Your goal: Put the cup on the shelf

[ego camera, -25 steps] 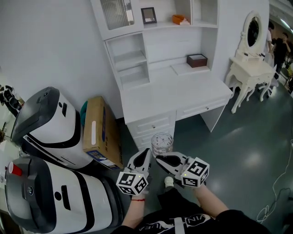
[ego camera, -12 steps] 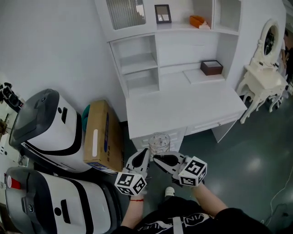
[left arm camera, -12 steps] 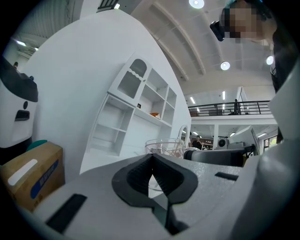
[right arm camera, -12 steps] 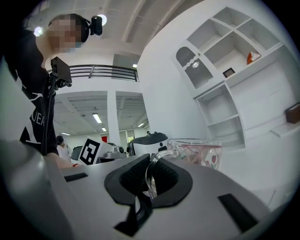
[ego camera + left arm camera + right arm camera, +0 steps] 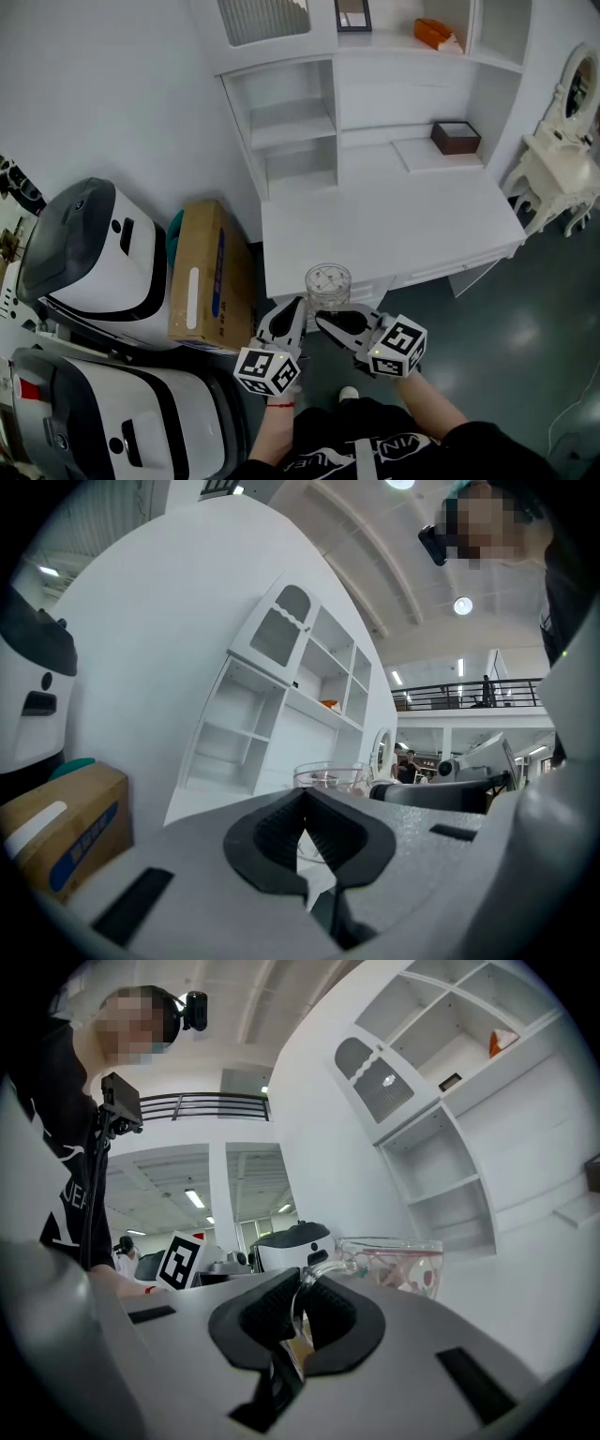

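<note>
A clear glass cup (image 5: pixel 328 285) with a printed pattern hangs upright in the air just before the front edge of the white desk (image 5: pixel 375 217). My right gripper (image 5: pixel 330 322) is shut on the cup's glass handle (image 5: pixel 311 1279), with the cup's bowl (image 5: pixel 394 1262) beyond the jaws. My left gripper (image 5: pixel 293 314) is shut with nothing in it, close beside the cup (image 5: pixel 328 778) on its left. The white shelf unit (image 5: pixel 292 122) with open compartments rises at the back of the desk.
A cardboard box (image 5: pixel 197 270) leans left of the desk, beside two white-and-black machines (image 5: pixel 94 248). On the desk unit sit a brown box (image 5: pixel 457 137), an orange item (image 5: pixel 436 33) and a small frame (image 5: pixel 353 14). A white dressing table (image 5: pixel 562 164) stands at the right.
Both grippers and the cup have come closer to the desk; the desk and shelves now fill more of the head view, and the cup sits at the desk's front edge.
</note>
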